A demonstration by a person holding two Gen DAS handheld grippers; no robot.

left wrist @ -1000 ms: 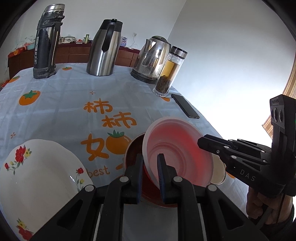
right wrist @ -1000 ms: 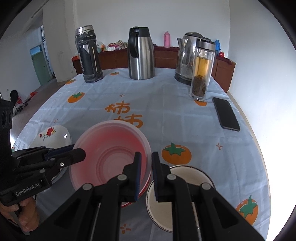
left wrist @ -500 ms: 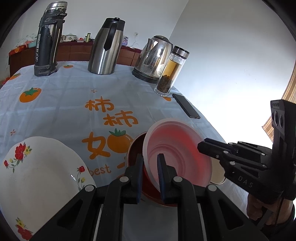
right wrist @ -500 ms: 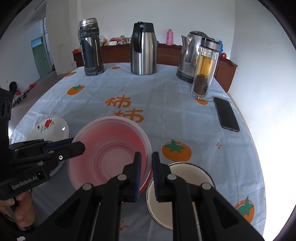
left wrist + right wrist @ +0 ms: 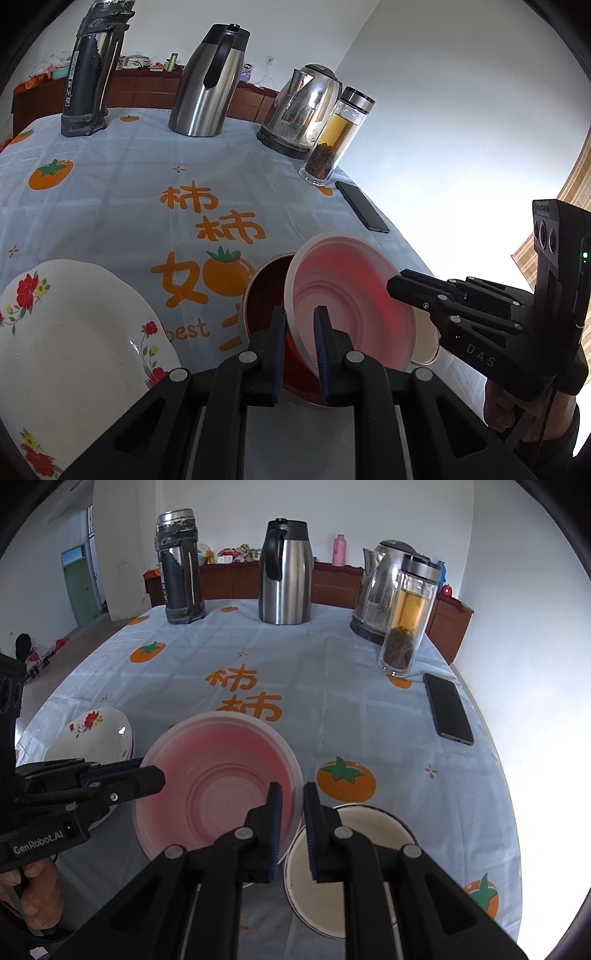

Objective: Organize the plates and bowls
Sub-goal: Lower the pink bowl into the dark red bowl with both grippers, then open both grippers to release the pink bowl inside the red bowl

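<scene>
object: translucent pink bowl [image 5: 218, 786] above red bowl [image 5: 266, 295], table centre | left gripper [image 5: 300, 332] clamped on rim at 9 o'clock | right gripper [image 5: 293, 812] clamped at 3 o'clock | handling: likely light, flexible plastic; grip rim

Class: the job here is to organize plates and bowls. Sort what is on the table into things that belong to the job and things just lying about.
Belong: pink bowl, red bowl, cream bowl, flowered plate.

Lying about: black flask, steel jug, kettle, tea bottle, phone.
</scene>
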